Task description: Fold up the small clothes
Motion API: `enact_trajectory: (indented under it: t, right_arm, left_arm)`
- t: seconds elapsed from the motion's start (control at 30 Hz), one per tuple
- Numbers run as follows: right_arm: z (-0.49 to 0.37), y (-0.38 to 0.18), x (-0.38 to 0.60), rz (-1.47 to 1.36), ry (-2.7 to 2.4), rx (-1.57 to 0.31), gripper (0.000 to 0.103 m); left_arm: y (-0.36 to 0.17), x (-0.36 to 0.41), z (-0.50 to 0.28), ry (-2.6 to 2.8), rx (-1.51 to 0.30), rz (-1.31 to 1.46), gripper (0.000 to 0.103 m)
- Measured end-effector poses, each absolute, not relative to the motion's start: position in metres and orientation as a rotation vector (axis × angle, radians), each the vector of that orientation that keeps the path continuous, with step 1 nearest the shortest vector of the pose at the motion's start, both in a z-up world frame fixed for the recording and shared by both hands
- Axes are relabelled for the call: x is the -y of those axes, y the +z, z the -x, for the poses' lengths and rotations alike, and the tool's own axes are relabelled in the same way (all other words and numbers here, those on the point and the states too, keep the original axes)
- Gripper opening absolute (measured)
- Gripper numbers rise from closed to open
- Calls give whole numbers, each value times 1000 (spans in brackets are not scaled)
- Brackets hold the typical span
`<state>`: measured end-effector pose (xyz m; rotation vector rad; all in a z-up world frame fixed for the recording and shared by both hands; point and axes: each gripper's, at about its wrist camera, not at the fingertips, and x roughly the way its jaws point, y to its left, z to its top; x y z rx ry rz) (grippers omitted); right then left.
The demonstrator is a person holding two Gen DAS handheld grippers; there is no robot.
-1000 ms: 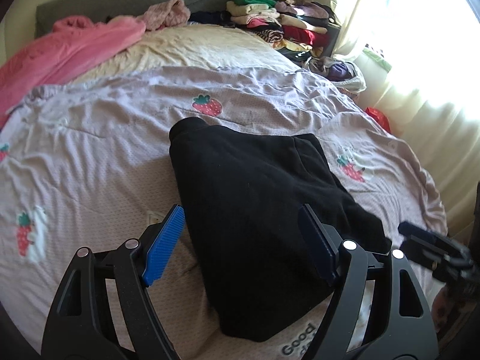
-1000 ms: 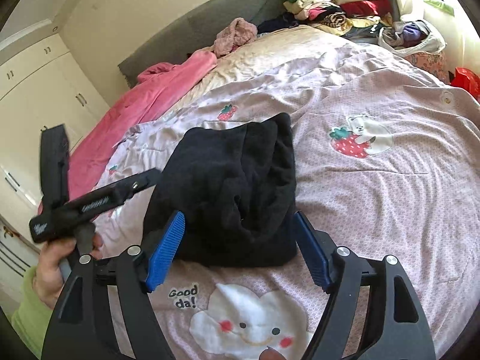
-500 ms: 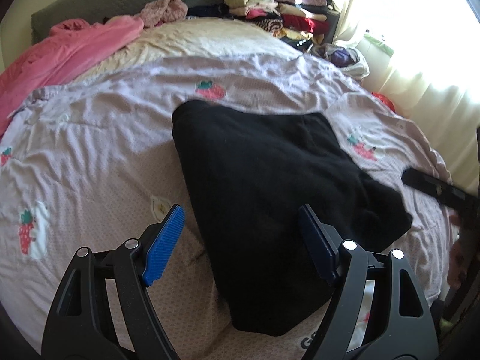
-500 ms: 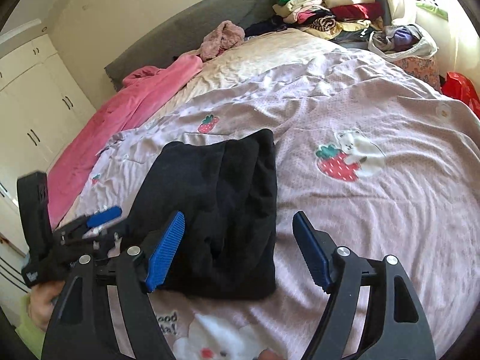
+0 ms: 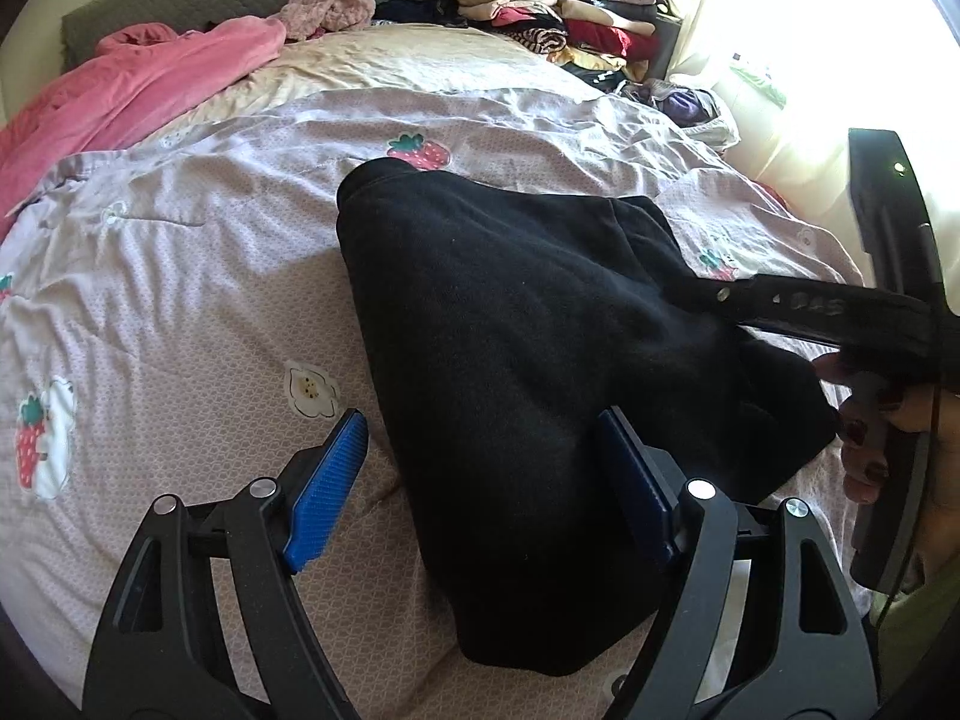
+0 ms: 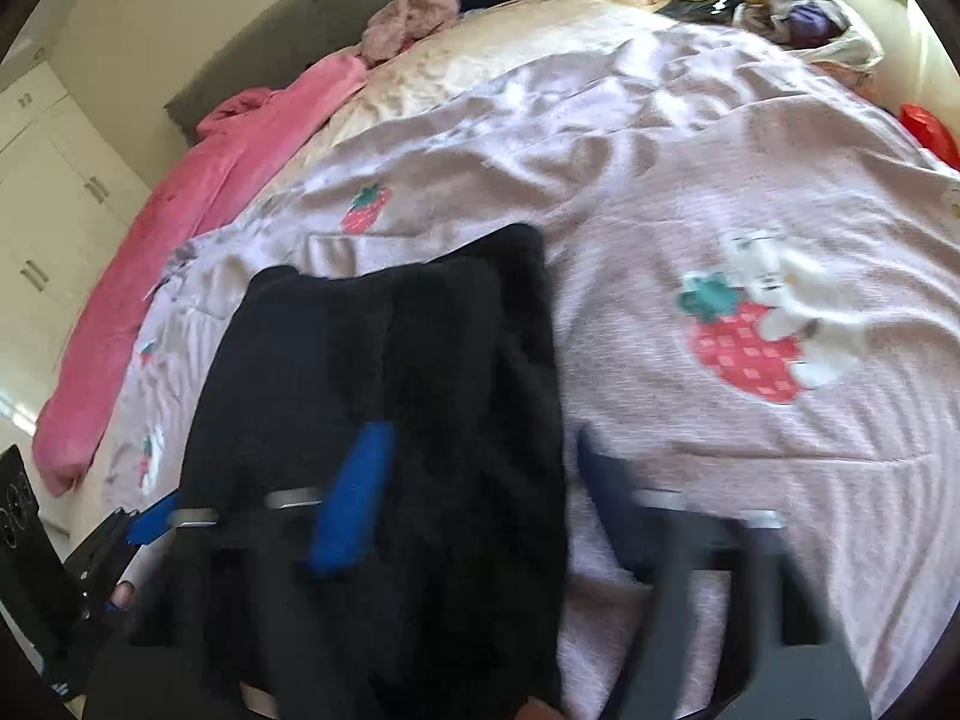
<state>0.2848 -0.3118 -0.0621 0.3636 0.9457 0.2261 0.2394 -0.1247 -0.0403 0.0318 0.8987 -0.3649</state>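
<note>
Left wrist view shows your left gripper (image 5: pixel 480 486) open over the near edge of the black garment (image 5: pixel 540 360), which lies folded on the lilac bedspread (image 5: pixel 180 300) with free cover to its left. Your right gripper (image 6: pixel 474 480) is closing, blurred, with the garment's right edge between its jaws.

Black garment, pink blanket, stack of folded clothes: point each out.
black garment (image 5: pixel 516 324), left wrist view, middle of the top layer
pink blanket (image 5: pixel 138 84), left wrist view, middle
stack of folded clothes (image 5: pixel 540 6), left wrist view, middle
</note>
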Motion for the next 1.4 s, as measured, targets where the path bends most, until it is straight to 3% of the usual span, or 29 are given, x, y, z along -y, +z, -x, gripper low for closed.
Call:
enact_trajectory:
  t: [0.03, 0.2, 0.37, 0.5, 0.73, 0.83, 1.0, 1.23, 1.37, 1.4]
  right_arm:
    - [-283, -57, 305, -314, 220, -925, 14]
    - [-270, -27, 290, -212, 326, -770, 12]
    - [-285, -71, 302, -137, 205, -913, 16]
    - [-279, -78, 309, -178, 182, -916, 19]
    - [-264, -68, 308, -118, 98, -933, 51]
    - [-251, -62, 316, -180, 91, -917, 57]
    - [-223, -48, 308, -205, 199, -867, 58]
    - [-223, -70, 297, -132, 121, -960, 59]
    - [-207, -49, 293, -109, 122, -912, 64]
    - [-200, -44, 294, -111, 128, -899, 70]
  left_arm:
    - [-39, 125, -238, -359, -890, -41, 71]
    - [-35, 123, -234, -348, -871, -49, 71]
    - [-41, 122, -237, -368, -901, -18, 75]
    - [-43, 122, -236, -371, -909, -12, 75]
    - [-42, 119, -233, -362, -917, -1, 75]
    - [-42, 115, -231, -358, -917, 16, 75]
    - [-42, 111, -227, -354, -918, 30, 76]
    - [-40, 113, -215, -355, -913, 18, 79]
    - [-36, 107, -205, -351, -908, 43, 79]
    - [-35, 106, -202, -352, -904, 50, 79]
